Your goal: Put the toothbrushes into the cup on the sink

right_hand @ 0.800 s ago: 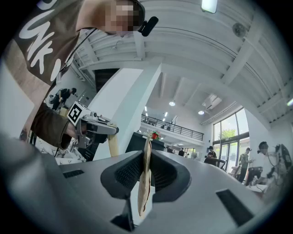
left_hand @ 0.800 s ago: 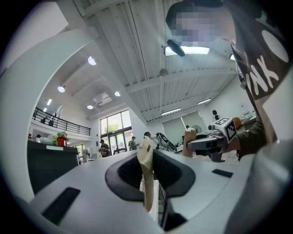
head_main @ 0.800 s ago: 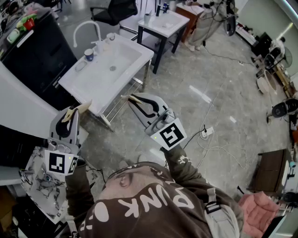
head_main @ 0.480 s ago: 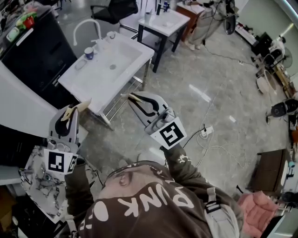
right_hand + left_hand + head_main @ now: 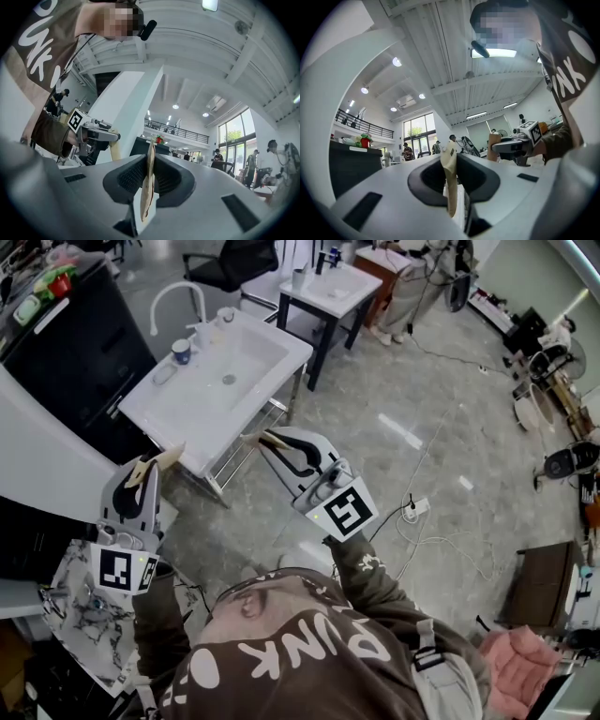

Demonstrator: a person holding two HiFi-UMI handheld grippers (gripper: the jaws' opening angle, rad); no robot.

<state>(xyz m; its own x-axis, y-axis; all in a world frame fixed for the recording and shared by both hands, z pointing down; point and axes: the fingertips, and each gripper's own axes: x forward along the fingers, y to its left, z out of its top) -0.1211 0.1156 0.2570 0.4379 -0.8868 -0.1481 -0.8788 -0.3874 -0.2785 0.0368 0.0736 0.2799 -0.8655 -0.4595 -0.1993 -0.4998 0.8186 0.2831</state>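
Both sets of fingers are fully closed and hold nothing: the left gripper (image 5: 157, 462) and right gripper (image 5: 255, 438) both show tan pads pressed together, with nothing between them in either gripper view. You're short of the sink (image 5: 281, 351), with both tips hanging near its front edge, over the floor. The sink's long axis runs from 7 to 1 o'clock in the head view. The blue cup (image 5: 181, 352) sits on the far rim beside the faucet (image 5: 174, 292), at about 12-1 o'clock from your left fingers and 11 o'clock from your right, so neither arm is clearly nearer. A small pale item (image 5: 162, 373) lies on the rim just beside the cup at 7 o'clock, and it's too small to tell if it's a toothbrush. I can't make out any toothbrushes from here, so I'd say close in over the basin first, then pick an arm.
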